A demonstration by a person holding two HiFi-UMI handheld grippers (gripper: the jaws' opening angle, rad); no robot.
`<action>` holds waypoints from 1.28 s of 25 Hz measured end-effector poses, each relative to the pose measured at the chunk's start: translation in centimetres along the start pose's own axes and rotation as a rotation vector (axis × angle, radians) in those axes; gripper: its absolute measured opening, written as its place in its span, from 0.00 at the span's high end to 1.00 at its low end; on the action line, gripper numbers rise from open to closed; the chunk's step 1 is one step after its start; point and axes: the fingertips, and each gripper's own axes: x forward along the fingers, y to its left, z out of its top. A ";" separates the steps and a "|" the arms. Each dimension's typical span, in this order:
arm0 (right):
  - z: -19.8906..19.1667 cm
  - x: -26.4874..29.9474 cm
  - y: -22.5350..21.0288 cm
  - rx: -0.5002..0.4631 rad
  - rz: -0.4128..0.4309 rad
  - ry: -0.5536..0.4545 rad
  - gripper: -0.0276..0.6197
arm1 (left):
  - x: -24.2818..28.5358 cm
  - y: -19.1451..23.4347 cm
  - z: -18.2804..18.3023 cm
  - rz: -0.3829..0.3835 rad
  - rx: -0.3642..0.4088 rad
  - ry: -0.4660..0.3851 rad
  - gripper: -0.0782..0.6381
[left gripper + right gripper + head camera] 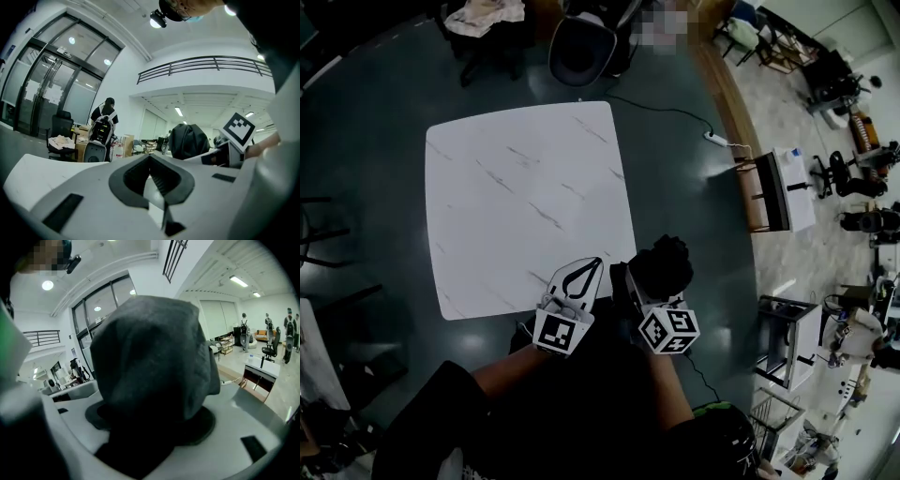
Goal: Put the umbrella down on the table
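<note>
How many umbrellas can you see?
1. The umbrella, dark and folded, is clamped in the right gripper, just off the table's near right corner. The left gripper is shut and empty. Others could hide in the background clutter.

L gripper [593, 265] is pointing fwd, jaws resting together w/ nothing betw them. R gripper [642, 286] is sitting just beside it, jaws clamping the dark bundled umbrella [154, 357]. Forearms [502, 367] are reaching fwd, close together.

The umbrella [664, 265] is black, the table [506, 216] white with grey veins.
</note>
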 end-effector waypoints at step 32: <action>-17.9 24.5 -5.9 -0.186 0.131 0.679 0.44 | 4.0 8.8 -5.7 0.369 -0.051 0.130 0.88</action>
